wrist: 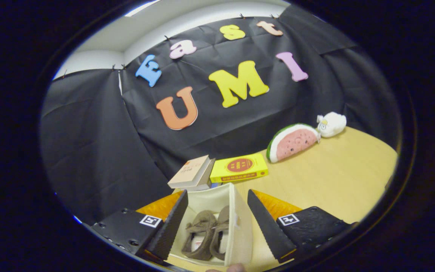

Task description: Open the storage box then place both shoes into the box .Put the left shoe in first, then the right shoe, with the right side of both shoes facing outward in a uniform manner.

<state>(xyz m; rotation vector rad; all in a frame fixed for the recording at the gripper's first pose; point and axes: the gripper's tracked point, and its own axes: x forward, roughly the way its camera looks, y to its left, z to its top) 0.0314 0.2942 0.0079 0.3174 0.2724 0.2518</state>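
1. Fingertip of a person, a small part only, seen just under the near wall of the storage box.
2. Hand-held gripper: two black ribbed fingers spread wide apart, pressing on nothing; orange panels and small square markers behind them.
3. Storage box, cream fabric, open at the top, standing on the worktop between the spread fingers; right wall close to the right finger, not seen to touch it.
4. Two brown shoes inside the box, side by side and touching: left shoe nearer the left finger, right shoe nearer the right wall. Laced tops visible; which side faces outward cannot be told.
5. Worktop, pale wood, stretching beyond the right finger.
6. Beige book, just beyond the box, tilted, resting on another item with a blue edge.
7. Yellow box with a red round mark, lying flat just beside the beige book, beyond the storage box.
8. Watermelon-slice plush, farther back, against the black cloth wall.
9. White plush toy, just beside the watermelon slice, farthest back.
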